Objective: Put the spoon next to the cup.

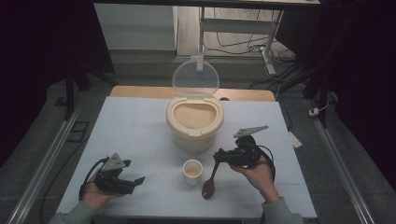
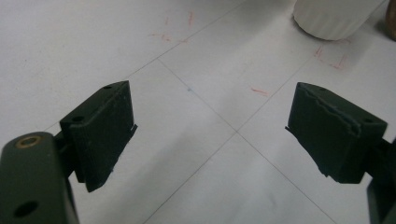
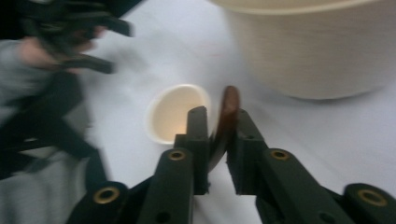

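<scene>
A dark wooden spoon (image 1: 208, 185) slants down from my right gripper (image 1: 217, 157), its bowl low on the table just right of a small white cup (image 1: 192, 170). In the right gripper view the spoon's handle (image 3: 229, 105) stands between the two jaws of that gripper (image 3: 219, 126), which are shut on it, with the cup (image 3: 175, 112) just beyond. My left gripper (image 1: 137, 181) lies low at the front left, open and holding nothing. Its jaws (image 2: 210, 126) stand wide over bare tabletop, with the cup's base (image 2: 334, 18) farther off.
A cream rice container (image 1: 194, 133) full of grains stands at the table's middle back, its clear lid (image 1: 195, 77) raised upright. It looms close behind the spoon in the right gripper view (image 3: 317, 51). The white tabletop (image 1: 130, 126) carries thin lines and red marks (image 2: 259, 91).
</scene>
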The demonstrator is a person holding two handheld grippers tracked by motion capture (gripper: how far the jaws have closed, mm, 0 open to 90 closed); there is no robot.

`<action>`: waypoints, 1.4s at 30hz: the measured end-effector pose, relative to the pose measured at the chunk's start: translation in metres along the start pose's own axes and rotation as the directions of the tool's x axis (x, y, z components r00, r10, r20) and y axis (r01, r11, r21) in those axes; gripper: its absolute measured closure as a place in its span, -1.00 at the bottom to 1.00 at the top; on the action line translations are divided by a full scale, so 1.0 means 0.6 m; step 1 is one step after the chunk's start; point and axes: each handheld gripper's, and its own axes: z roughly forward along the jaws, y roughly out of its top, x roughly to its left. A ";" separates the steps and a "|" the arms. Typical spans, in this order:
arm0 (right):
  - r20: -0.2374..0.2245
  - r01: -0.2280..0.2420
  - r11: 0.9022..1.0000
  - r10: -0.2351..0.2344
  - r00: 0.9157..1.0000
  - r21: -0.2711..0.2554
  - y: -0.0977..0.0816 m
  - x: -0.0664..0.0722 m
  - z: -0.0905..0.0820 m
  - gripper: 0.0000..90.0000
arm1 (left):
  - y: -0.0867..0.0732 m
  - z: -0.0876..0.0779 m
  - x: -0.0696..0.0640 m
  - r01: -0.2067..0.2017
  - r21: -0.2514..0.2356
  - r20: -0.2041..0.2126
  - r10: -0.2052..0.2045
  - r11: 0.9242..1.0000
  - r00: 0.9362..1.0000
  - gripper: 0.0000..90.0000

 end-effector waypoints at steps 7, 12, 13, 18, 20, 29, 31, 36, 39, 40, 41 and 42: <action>0.173 -0.007 1.000 0.002 0.985 0.028 -0.016 -0.045 0.036 0.38 | 0.000 0.001 0.000 0.000 0.003 -0.003 0.000 1.000 1.000 -0.68; 0.224 -0.026 0.999 0.020 0.974 0.022 -0.028 -0.063 0.056 0.30 | 0.000 0.001 0.000 -0.004 0.003 0.000 0.004 1.000 1.000 -0.68; 0.238 -0.026 0.999 0.019 0.971 0.027 -0.030 -0.065 0.059 0.28 | 0.000 0.001 0.000 -0.004 0.002 0.000 0.004 1.000 1.000 -0.68; 0.294 -0.025 0.999 0.013 0.956 0.037 -0.038 -0.071 0.069 0.17 | 0.000 0.000 0.000 -0.002 0.001 -0.001 0.002 1.000 1.000 -0.68; 0.333 -0.018 0.998 0.000 0.943 0.052 -0.040 -0.071 0.074 0.10 | 0.000 0.000 0.000 -0.003 0.000 -0.002 0.003 1.000 1.000 -0.68; 0.426 -0.011 0.996 -0.029 0.904 0.092 -0.052 -0.074 0.096 -0.04 | -0.001 0.000 0.002 0.000 0.004 -0.004 0.000 1.000 1.000 -0.67; 0.454 0.000 0.995 -0.047 0.890 0.104 -0.053 -0.072 0.099 -0.08 | -0.001 0.000 0.001 -0.003 0.004 -0.003 0.003 1.000 1.000 -0.67; 0.484 0.000 0.997 -0.040 0.874 0.083 -0.052 -0.071 0.096 -0.18 | -0.001 0.000 0.001 -0.003 0.002 -0.003 0.003 1.000 1.000 -0.68; 0.467 0.015 0.999 -0.032 0.884 0.040 -0.050 -0.070 0.079 -0.18 | -0.001 -0.002 0.001 0.001 -0.003 -0.006 -0.001 1.000 1.000 -0.68; 0.453 0.031 0.999 -0.039 0.891 0.026 -0.050 -0.068 0.072 -0.18 | -0.001 -0.002 0.001 0.001 -0.005 -0.008 -0.001 1.000 1.000 -0.68; 0.445 0.042 0.999 -0.042 0.895 0.010 -0.050 -0.066 0.064 -0.18 | -0.001 -0.003 0.002 0.000 -0.005 -0.010 0.000 1.000 1.000 -0.68; 0.434 0.057 0.998 -0.048 0.899 -0.008 -0.051 -0.063 0.057 -0.19 | -0.002 -0.003 0.002 0.001 -0.007 -0.010 -0.001 1.000 1.000 -0.68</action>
